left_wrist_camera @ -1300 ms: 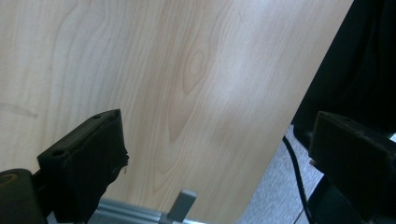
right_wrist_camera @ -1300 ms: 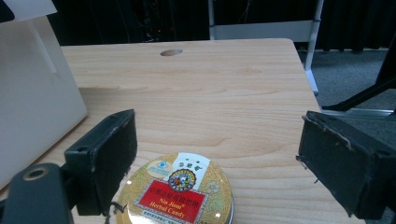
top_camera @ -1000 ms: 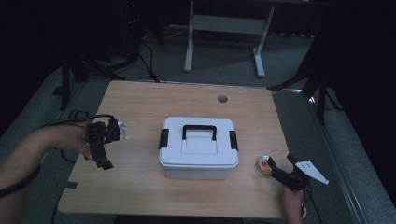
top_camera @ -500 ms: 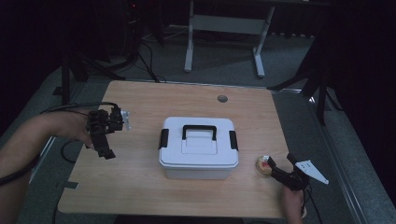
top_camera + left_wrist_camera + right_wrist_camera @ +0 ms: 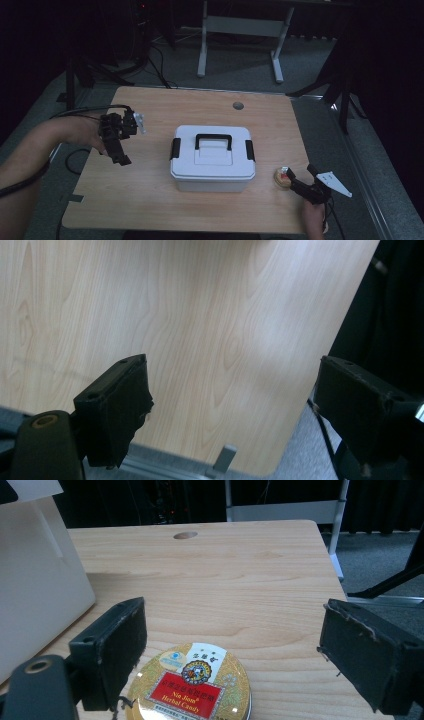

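Note:
A white lidded box [image 5: 212, 157] with a black handle and black side latches stands mid-table. My left gripper [image 5: 121, 159] hangs over the table's left side, pointing down. In the left gripper view it [image 5: 235, 390] is open over bare wood near the table's edge. Its jaws have just been closing a little, with nothing between them. A round gold candy tin [image 5: 283, 178] with a red label lies right of the box. My right gripper [image 5: 297, 177] is open around the tin [image 5: 192, 685]. Its [image 5: 235, 640] right jaw stands well clear of the tin.
The wooden table [image 5: 150, 200] has a round cable hole [image 5: 238, 105] near its far edge. The box wall [image 5: 35, 580] stands close to the left of the tin. A cable trails off the table's left side. A grey desk frame [image 5: 240, 30] stands on the floor beyond.
My left gripper has risen and shifted slightly toward the far side of the table. The right gripper and the tin have stayed where they were.

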A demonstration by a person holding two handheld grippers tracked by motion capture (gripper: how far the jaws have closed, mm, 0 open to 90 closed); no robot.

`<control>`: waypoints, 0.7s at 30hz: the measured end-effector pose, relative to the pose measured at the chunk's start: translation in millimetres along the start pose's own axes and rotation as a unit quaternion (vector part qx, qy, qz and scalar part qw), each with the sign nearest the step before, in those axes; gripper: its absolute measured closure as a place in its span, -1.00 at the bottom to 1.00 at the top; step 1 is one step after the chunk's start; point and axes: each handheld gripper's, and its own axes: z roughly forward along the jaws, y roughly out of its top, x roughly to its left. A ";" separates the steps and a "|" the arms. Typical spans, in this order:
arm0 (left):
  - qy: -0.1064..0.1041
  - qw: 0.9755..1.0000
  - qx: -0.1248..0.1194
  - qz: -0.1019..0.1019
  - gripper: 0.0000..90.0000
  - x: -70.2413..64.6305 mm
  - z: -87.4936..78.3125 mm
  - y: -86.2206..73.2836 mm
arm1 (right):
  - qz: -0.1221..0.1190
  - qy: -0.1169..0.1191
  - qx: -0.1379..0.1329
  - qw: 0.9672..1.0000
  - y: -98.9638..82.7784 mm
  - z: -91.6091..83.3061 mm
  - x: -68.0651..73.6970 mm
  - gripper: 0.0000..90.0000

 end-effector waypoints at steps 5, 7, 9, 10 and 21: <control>-0.004 1.000 -0.016 0.000 -0.68 2.8 -0.1 6.8 | -0.002 0.001 0.001 1.000 0.1 0.1 -0.1 -0.75; -0.007 1.000 -0.014 0.002 -0.68 3.2 1.9 11.0 | -0.002 0.001 0.001 1.000 0.1 0.1 -0.1 -0.75; -0.011 1.000 -0.008 0.005 -0.68 3.6 3.7 15.9 | -0.003 0.001 0.001 1.000 0.0 0.3 0.1 -0.75; -0.010 1.000 -0.008 0.007 -0.66 3.6 4.5 18.5 | -0.002 0.001 0.001 1.000 0.0 0.3 0.2 -0.75; -0.017 0.999 -0.008 0.032 -0.64 4.5 11.6 49.7 | -0.001 0.004 0.000 1.000 0.0 0.0 -0.2 -0.75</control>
